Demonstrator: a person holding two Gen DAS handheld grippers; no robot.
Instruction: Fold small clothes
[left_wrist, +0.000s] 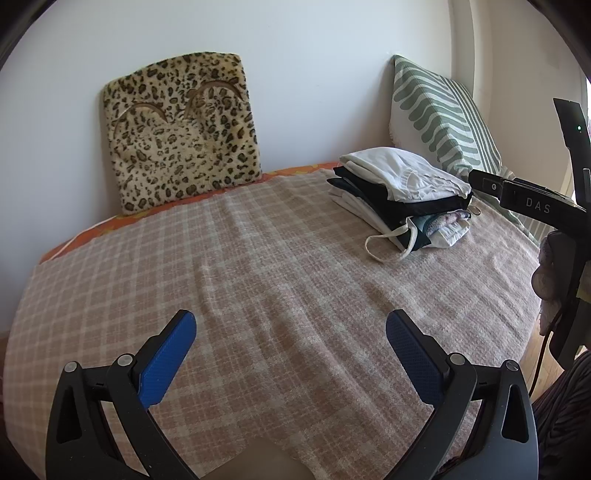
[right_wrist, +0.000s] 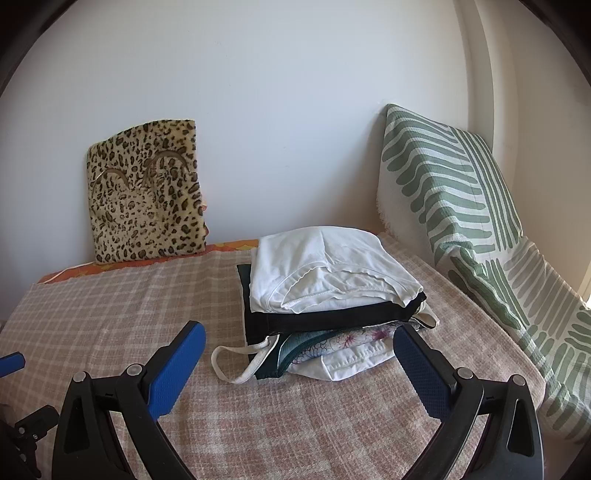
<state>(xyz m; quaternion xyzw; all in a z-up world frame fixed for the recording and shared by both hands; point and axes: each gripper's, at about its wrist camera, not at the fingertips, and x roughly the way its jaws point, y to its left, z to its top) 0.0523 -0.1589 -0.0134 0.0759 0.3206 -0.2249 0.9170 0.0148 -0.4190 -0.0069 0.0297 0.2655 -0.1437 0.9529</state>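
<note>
A stack of folded small clothes (right_wrist: 328, 291) lies on the checked blanket (right_wrist: 110, 310), with a white garment (right_wrist: 325, 269) on top, a black one (right_wrist: 332, 319) under it and patterned pieces below; a white strap loop (right_wrist: 240, 363) sticks out at its front left. The stack also shows in the left wrist view (left_wrist: 402, 195) at the far right. My right gripper (right_wrist: 299, 336) is open and empty just in front of the stack. My left gripper (left_wrist: 290, 325) is open and empty over bare blanket (left_wrist: 258, 258), well left of the stack.
A leopard-print cushion (left_wrist: 181, 125) leans on the wall at the back left. A green-striped pillow (right_wrist: 461, 206) leans at the right behind the stack. The right gripper's body (left_wrist: 535, 203) shows at the right edge of the left wrist view.
</note>
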